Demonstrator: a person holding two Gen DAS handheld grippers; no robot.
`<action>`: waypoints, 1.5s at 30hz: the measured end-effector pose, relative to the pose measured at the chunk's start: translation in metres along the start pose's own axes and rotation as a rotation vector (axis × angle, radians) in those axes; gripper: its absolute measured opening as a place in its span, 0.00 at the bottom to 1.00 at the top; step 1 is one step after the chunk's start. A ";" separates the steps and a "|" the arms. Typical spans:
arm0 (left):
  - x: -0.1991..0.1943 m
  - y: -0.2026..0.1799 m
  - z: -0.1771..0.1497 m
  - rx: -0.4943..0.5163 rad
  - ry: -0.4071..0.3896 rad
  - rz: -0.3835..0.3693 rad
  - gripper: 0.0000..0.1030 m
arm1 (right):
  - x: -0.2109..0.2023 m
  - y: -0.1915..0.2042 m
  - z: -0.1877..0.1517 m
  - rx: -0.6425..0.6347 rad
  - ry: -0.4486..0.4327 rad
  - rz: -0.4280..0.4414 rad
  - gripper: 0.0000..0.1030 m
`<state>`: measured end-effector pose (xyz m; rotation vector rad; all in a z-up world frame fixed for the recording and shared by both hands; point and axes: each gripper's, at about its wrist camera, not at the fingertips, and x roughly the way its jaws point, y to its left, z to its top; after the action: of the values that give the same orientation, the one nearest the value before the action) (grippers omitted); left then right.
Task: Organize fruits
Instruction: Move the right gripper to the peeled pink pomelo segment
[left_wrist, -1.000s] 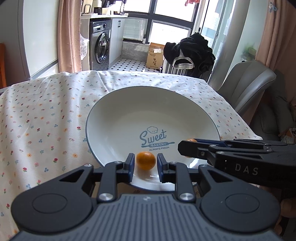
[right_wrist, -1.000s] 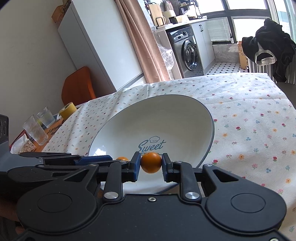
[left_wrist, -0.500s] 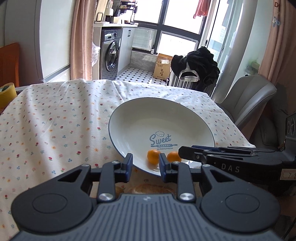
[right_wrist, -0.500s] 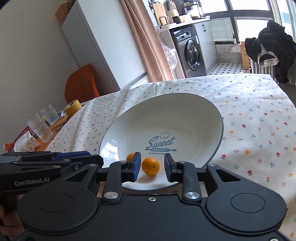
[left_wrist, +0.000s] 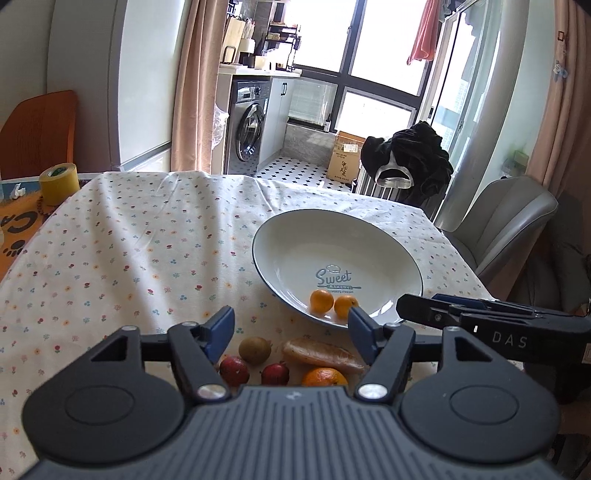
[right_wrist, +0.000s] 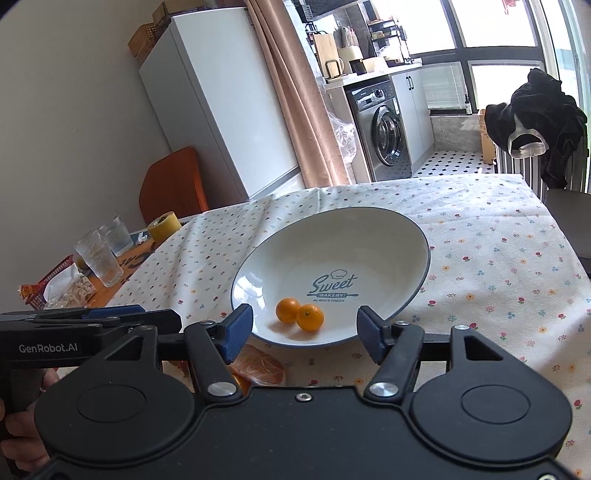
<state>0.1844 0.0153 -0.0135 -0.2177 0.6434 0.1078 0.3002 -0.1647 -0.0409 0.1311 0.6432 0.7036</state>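
Observation:
Two small oranges (left_wrist: 333, 302) (right_wrist: 300, 314) lie side by side at the near edge of a white "Sweet Bakery" plate (left_wrist: 295, 240) (right_wrist: 388, 229). My left gripper (left_wrist: 291, 330) is open and empty, held back above loose fruit on the cloth: a brown kiwi (left_wrist: 254, 349), two red fruits (left_wrist: 234, 370), a larger orange (left_wrist: 325, 377) and a bread-like piece (left_wrist: 320, 353). My right gripper (right_wrist: 306, 334) is open and empty, just short of the plate's near rim. Each gripper shows side-on in the other's view.
The table wears a flowered cloth (left_wrist: 129, 251). At its left end stand drinking glasses (right_wrist: 99, 258), a yellow tape roll (left_wrist: 58, 182) and a snack basket (right_wrist: 55, 284). A grey chair (left_wrist: 498, 221) sits at the right, a washing machine (left_wrist: 251, 129) beyond.
Both grippers let go of their small oranges into the plate, opened wide and drew back and up. The loose fruit near the table's front edge has come into view.

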 end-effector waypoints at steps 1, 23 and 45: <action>-0.004 0.000 -0.002 -0.004 -0.007 0.001 0.72 | -0.004 0.001 -0.001 0.006 -0.008 -0.002 0.71; -0.055 0.018 -0.042 -0.001 -0.064 0.019 0.96 | -0.053 0.025 -0.039 -0.010 -0.029 -0.069 1.00; -0.071 0.055 -0.078 -0.027 -0.013 0.017 0.96 | -0.031 0.061 -0.087 -0.040 0.098 -0.169 1.00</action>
<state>0.0737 0.0479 -0.0401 -0.2369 0.6308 0.1340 0.1970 -0.1464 -0.0756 0.0053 0.7246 0.5622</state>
